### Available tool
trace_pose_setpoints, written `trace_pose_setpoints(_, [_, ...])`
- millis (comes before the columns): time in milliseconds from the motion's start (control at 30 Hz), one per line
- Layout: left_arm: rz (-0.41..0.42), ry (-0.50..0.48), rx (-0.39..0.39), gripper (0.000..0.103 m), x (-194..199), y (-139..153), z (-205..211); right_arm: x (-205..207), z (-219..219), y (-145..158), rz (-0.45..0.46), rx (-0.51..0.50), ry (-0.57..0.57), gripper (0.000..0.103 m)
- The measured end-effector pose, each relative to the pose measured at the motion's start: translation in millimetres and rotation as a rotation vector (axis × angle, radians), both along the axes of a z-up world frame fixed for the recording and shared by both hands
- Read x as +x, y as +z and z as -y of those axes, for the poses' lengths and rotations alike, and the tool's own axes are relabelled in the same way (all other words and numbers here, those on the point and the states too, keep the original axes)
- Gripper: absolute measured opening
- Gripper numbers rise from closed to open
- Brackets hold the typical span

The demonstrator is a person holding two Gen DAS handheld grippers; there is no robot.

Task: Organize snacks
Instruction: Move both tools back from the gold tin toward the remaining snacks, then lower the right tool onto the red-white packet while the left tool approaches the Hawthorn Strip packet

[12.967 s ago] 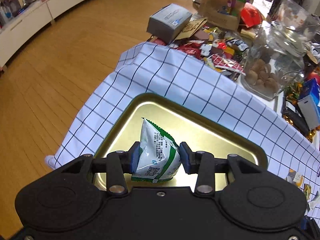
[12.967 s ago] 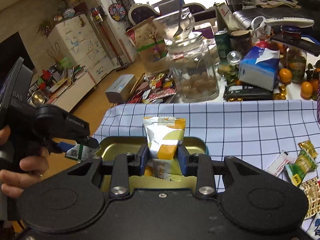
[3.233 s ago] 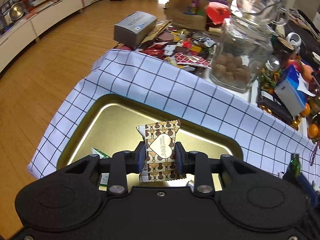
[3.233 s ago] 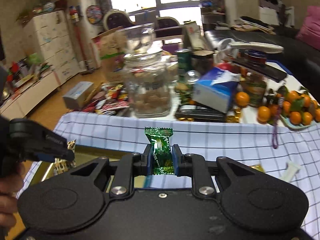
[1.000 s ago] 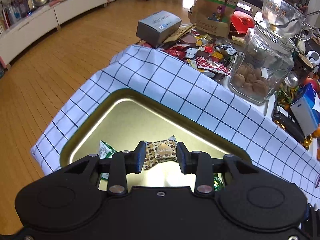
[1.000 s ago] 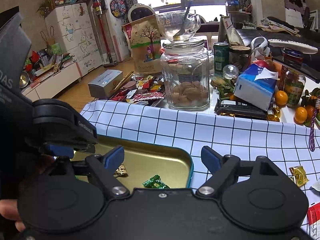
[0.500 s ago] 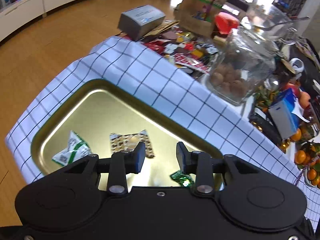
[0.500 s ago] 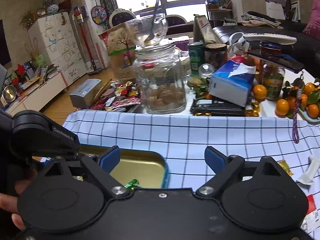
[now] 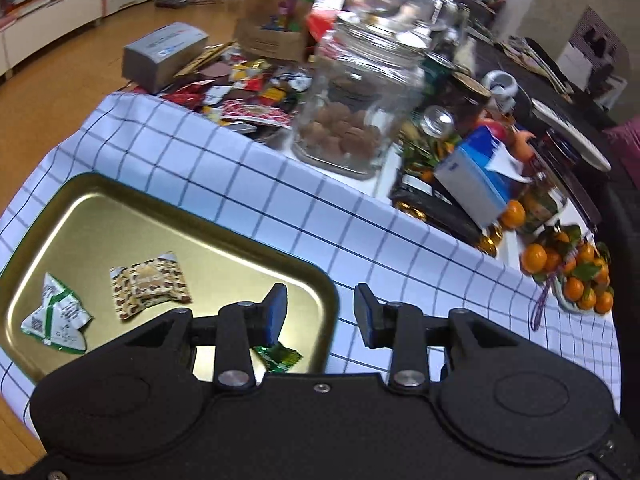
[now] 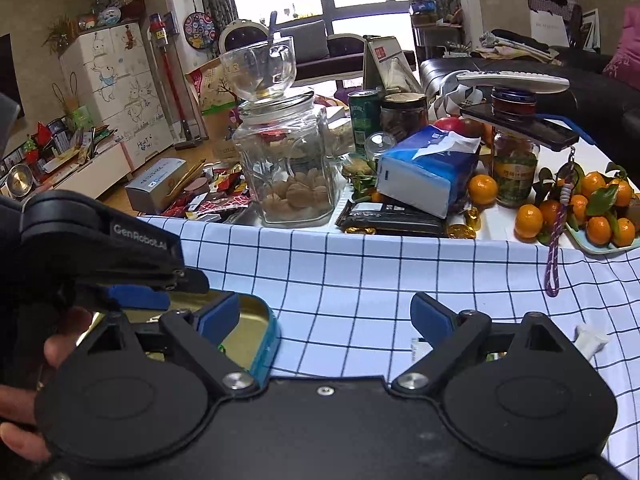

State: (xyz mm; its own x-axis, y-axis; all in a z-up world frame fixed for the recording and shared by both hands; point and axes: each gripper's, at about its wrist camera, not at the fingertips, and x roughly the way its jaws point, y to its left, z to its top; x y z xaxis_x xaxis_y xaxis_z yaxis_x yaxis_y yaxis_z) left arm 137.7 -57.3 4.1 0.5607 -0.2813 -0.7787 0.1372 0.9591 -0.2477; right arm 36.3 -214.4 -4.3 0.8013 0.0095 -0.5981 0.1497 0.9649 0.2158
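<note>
A gold tray [image 9: 120, 208] lies on the checked cloth [image 9: 240, 176]. In it lie a green-and-white packet [image 9: 56, 320], a brown patterned packet [image 9: 150, 284] and a small green candy [image 9: 280, 356]. My left gripper [image 9: 320, 312] hovers over the tray's right corner; its jaws are opening, with nothing between them. My right gripper [image 10: 324, 316] stands wide open and empty over the cloth, just right of the tray's corner [image 10: 256, 320]. The left gripper's black housing [image 10: 100, 236] and a hand [image 10: 24, 400] fill the left of the right wrist view.
Behind the cloth stand a glass jar of nuts [image 10: 288, 168], a blue tissue box [image 10: 428, 168], oranges [image 10: 600, 208] and a pile of loose snacks [image 9: 240, 92]. A purple cord [image 10: 554, 256] hangs onto the cloth. A white wrapper [image 10: 590, 338] lies at the right.
My left gripper swung right, from over the tray's middle to its right corner, leaving the brown packet lying in the tray. My right gripper slid right, off the tray and over the cloth.
</note>
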Motion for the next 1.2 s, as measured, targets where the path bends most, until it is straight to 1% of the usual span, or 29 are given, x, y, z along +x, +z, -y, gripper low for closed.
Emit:
trace_pose_setpoints(100, [0.01,-0.066,0.027,0.045,-7,-1,20,-7,14,-1,-0.021,-0.008,-0.031,0.097])
trace_pose_setpoints(367, [0.012,-0.226,0.042,0.046,-27,-5,63,-31,61,-4,-0.06,-0.008,-0.143,0.096])
trace_pose_setpoints(433, [0.03,-0.267,0.076,0.046,-34,-7,74,-38,75,-5,-0.062,-0.009,-0.178,0.096])
trace_pose_setpoints(533, [0.075,-0.343,0.16,0.046,-46,-12,94,-46,93,-7,-0.079,-0.022,-0.23,0.096])
trace_pose_setpoints(567, [0.085,-0.376,0.193,0.046,-51,-14,101,-48,99,-10,-0.091,-0.027,-0.243,0.096])
trace_pose_setpoints(633, [0.085,-0.442,0.233,0.046,-60,-20,113,-52,108,-15,-0.127,-0.045,-0.259,0.095])
trace_pose_setpoints(733, [0.047,-0.52,0.256,0.046,-70,-31,125,-60,123,-25,-0.184,-0.05,-0.271,0.095])
trace_pose_setpoints(867, [-0.029,-0.567,0.273,0.046,-79,-47,134,-68,130,-39,-0.248,-0.033,-0.249,0.095])
trace_pose_setpoints(967, [-0.077,-0.571,0.287,0.046,-80,-58,136,-73,126,-48,-0.278,-0.051,-0.212,0.095])
trace_pose_setpoints(1067, [-0.126,-0.554,0.294,0.046,-77,-67,134,-76,120,-55,-0.3,-0.072,-0.17,0.095])
trace_pose_setpoints(1200, [-0.17,-0.526,0.275,0.045,-69,-73,129,-78,115,-66,-0.331,-0.088,-0.135,0.094])
